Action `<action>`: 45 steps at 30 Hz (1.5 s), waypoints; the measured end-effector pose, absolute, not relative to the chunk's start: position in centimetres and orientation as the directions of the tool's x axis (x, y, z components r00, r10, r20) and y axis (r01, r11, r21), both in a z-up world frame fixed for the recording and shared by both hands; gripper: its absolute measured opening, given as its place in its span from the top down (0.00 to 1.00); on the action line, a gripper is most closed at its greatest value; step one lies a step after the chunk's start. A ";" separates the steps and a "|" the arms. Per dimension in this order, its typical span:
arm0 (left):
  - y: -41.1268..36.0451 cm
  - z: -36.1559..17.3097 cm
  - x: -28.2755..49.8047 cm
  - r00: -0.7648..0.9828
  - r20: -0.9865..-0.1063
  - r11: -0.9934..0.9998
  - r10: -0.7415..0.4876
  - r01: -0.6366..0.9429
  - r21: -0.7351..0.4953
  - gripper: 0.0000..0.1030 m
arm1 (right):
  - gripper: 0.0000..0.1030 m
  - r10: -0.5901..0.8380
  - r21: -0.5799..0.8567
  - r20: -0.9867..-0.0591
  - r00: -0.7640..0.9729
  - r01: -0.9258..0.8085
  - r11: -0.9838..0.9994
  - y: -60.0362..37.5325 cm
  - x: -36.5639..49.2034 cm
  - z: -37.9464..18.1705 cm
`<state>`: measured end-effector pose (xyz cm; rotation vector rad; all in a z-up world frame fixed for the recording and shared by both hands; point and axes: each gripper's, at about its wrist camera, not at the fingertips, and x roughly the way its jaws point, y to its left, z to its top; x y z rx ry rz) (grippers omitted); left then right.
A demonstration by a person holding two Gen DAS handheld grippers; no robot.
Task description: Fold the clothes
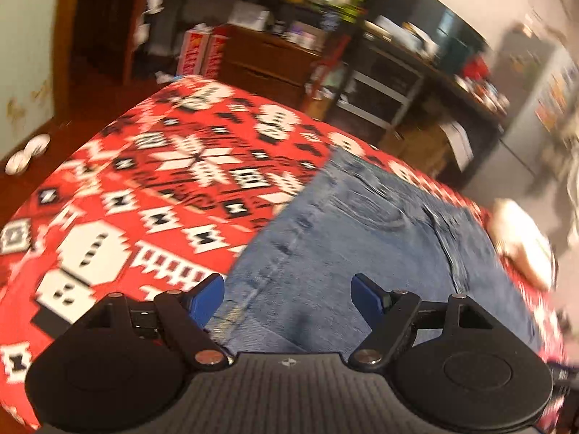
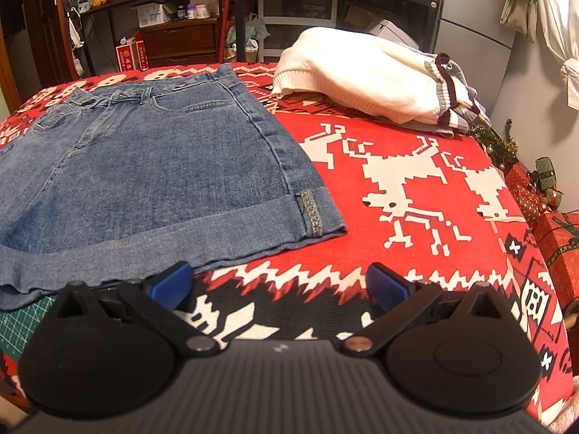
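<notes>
Blue denim shorts (image 2: 152, 166) lie flat on a red patterned tablecloth (image 2: 416, 166), waistband away from me, cuffed hem near. In the blurred left wrist view the denim shorts (image 1: 362, 238) fill the lower right. My left gripper (image 1: 287, 294) hovers over their near edge, blue pads apart with only cloth below them, nothing pinched. My right gripper (image 2: 280, 282) stands open over the bare cloth just in front of the shorts' hem corner, holding nothing. A cream knitted sweater (image 2: 362, 72) with dark striped trim lies bunched at the far right.
A green cutting mat (image 2: 14, 322) shows under the cloth's near left edge. Wrapped gift boxes (image 2: 542, 209) sit off the table's right side. Cluttered shelves and drawers (image 2: 181, 43) stand behind the table. Two white slippers (image 1: 29, 152) lie on the floor at left.
</notes>
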<state>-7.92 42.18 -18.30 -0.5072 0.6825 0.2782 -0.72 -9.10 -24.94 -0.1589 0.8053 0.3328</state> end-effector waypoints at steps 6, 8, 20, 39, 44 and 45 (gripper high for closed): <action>44.5 -20.0 -9.1 0.739 -0.670 0.718 0.074 -0.506 -0.478 0.26 | 0.00 0.230 -0.013 -0.729 0.644 -0.350 0.937 -9.1 -0.7 -24.9; 45.5 -20.8 -9.5 0.742 -0.667 0.664 0.067 -0.532 -0.525 0.26 | 0.00 0.230 -0.013 -0.729 0.645 -0.350 0.937 -9.1 -0.7 -24.9; 46.6 -23.0 -12.5 0.846 -0.532 0.365 -0.017 -0.491 -0.791 0.26 | 0.00 0.228 -0.013 -0.727 0.648 -0.345 0.938 -9.1 -0.9 -25.0; 44.4 -23.5 -11.8 0.866 -0.498 0.398 -0.042 -0.442 -0.804 0.28 | 0.00 0.226 -0.014 -0.726 0.650 -0.342 0.939 -9.1 -0.9 -25.0; 43.5 -22.9 -10.9 0.874 -0.485 0.473 -0.011 -0.423 -0.773 0.32 | 0.00 0.227 -0.014 -0.724 0.651 -0.343 0.939 -9.1 -0.9 -25.0; 43.3 -22.9 -10.8 0.879 -0.476 0.479 -0.013 -0.412 -0.775 0.33 | 0.00 0.227 -0.014 -0.724 0.651 -0.343 0.939 -9.1 -0.9 -25.0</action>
